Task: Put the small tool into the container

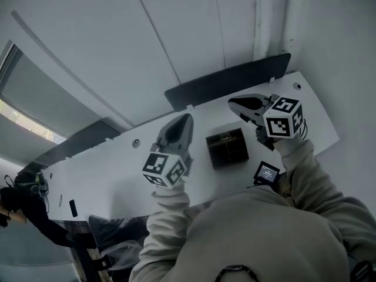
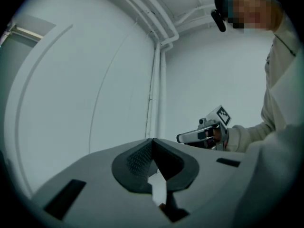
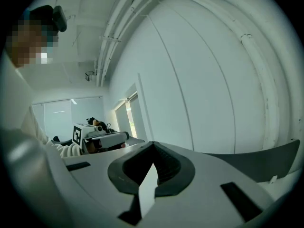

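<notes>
Seen from above, a person in a pale hooded top (image 1: 264, 234) holds up two tools over a white worktop (image 1: 117, 163). The left hand-held gripper (image 1: 185, 118) has its marker cube nearest the camera. Its own view shows its jaws pressed together at the tips with nothing between them. The right hand-held gripper (image 1: 233, 103) is held up at the other side. Its jaws are likewise closed tip to tip and empty. Each gripper's view catches the other one off to the side, against pale walls. Below the right sleeve (image 1: 311, 175), a small dark object (image 1: 267, 172) with a pale face lies at the near edge of the worktop. It may be the small tool, though it is too small to tell. Just beside it, further in and between the two grippers, sits the container (image 1: 227, 147), a dark square box. What lies inside it cannot be made out. Beyond it, dark panels (image 1: 229, 81) stand along the far edge of the worktop, with a plain pale wall (image 1: 176, 28) behind.
</notes>
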`<state>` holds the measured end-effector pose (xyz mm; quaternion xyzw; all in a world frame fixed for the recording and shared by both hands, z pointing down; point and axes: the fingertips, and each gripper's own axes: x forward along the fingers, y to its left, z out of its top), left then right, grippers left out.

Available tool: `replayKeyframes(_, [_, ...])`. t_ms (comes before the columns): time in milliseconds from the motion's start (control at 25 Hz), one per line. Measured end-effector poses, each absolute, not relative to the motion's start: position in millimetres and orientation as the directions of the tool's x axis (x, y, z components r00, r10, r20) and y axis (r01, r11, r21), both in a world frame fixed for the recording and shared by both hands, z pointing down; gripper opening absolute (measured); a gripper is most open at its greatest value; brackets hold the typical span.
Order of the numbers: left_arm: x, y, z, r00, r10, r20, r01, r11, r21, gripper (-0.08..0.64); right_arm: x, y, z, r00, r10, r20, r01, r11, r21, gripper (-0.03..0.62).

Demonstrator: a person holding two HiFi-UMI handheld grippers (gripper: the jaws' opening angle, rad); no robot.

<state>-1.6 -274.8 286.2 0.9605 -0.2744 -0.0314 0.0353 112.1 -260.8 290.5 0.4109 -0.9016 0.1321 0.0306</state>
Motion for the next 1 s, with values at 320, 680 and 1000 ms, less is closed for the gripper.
replayKeyframes(320, [27,-262,272,0.889,-0.455,-0.057,-0.453,-0.890,0.042,-0.003,117,-244,289,-0.650,-0.740,0.173,-0.759,0.622,-0.194,0.020])
replayKeyframes(680, [29,-261,281,0.895,-0.444,-0.044,-0.442,-0.896,0.050,-0.003,115,-246,292,-0.654,-0.733,0.186,-0.756,0.629,-0.183,0.020])
replayKeyframes(1000, [29,-264,284,0.899,-0.436,-0.046,-0.435,-0.900,0.037,-0.003,115,-252,296,-0.662,-0.724,0.197,-0.750,0.637,-0.180,0.020])
